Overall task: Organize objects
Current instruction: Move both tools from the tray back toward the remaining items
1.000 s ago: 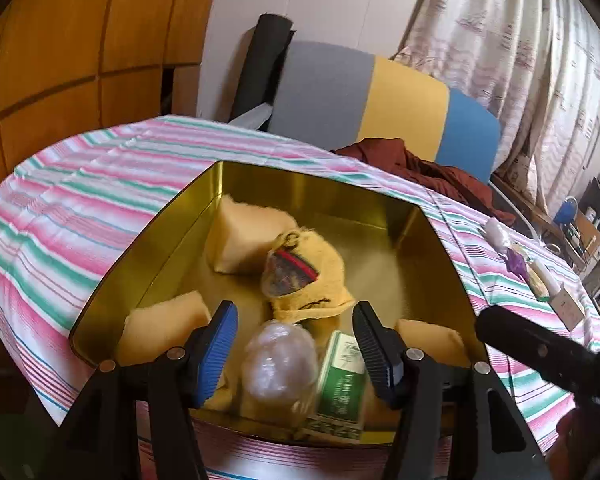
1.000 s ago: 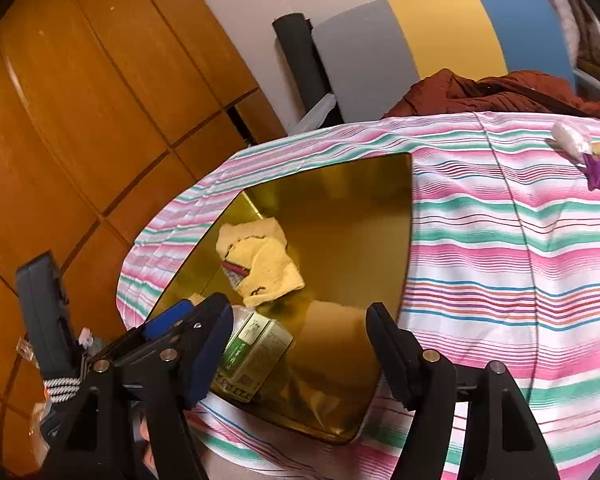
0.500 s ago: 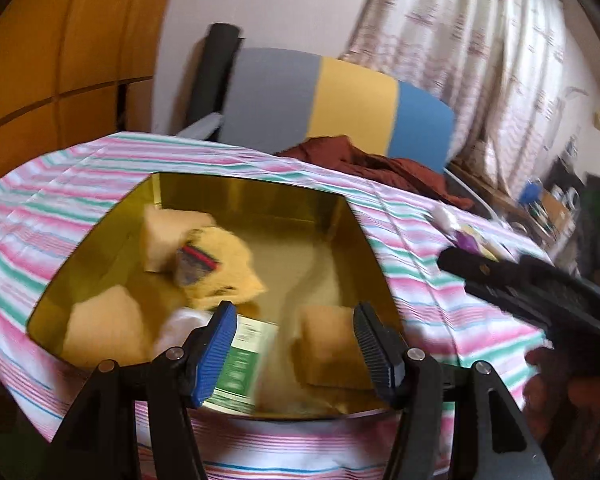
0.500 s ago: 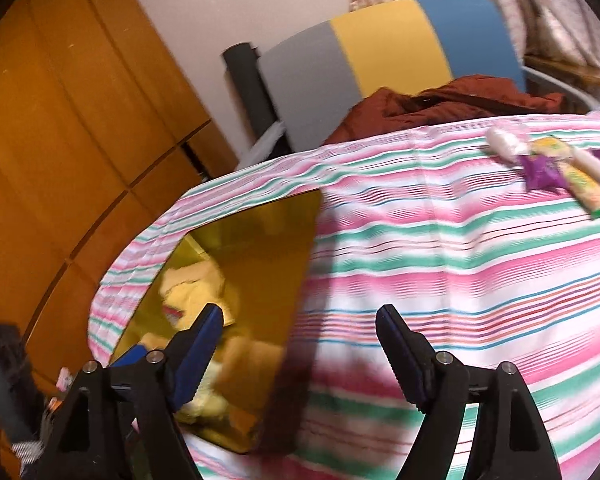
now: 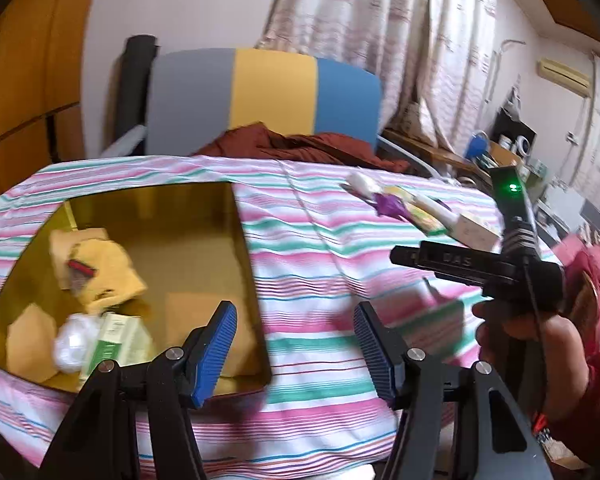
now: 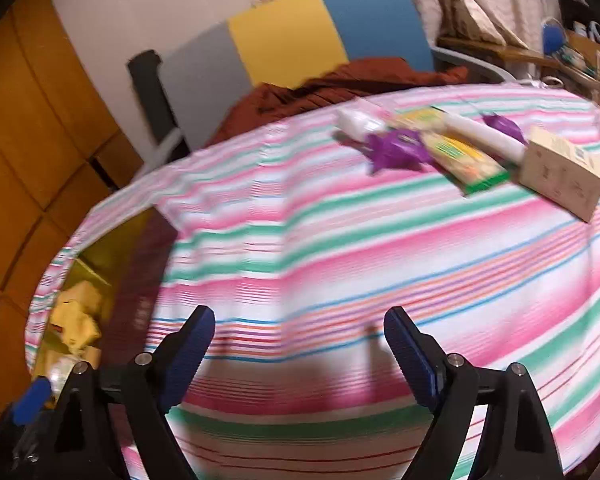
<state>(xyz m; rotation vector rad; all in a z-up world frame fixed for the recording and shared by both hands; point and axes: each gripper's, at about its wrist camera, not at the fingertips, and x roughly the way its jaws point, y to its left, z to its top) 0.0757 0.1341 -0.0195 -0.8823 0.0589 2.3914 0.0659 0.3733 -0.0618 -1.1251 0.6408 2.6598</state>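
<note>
A: What did the left wrist view show?

B: A gold tin sat on the desk, which was covered in a striped cloth. Inside lay a yellow cloth with a small red-and-dark item on it, a white wrapped ball and a green-and-white box touching each other, and pale tan blocks along the floor of the tin. The left gripper hung over the tin's right wall and the cloth beside it, its jaws released with nothing between them.

A: And the things not yet in the tin?

B: Well apart from it, at the far right of the desk: a white tube, a purple wrapper, a yellow-green packet and a beige carton, bunched together. The right gripper's body crossed in front of the carton, gripped by a hand in a red sleeve.

A: The right wrist view?

B: Blurred. The right gripper hovered above bare striped cloth, its jaws spread wide and empty; they had just been opening. The white tube, purple wrapper, yellow-green packet and beige carton lay ahead, at upper right. The gold tin was cut to a sliver at the left edge, its contents only yellow smears. Print on the packets was unreadable.
</note>
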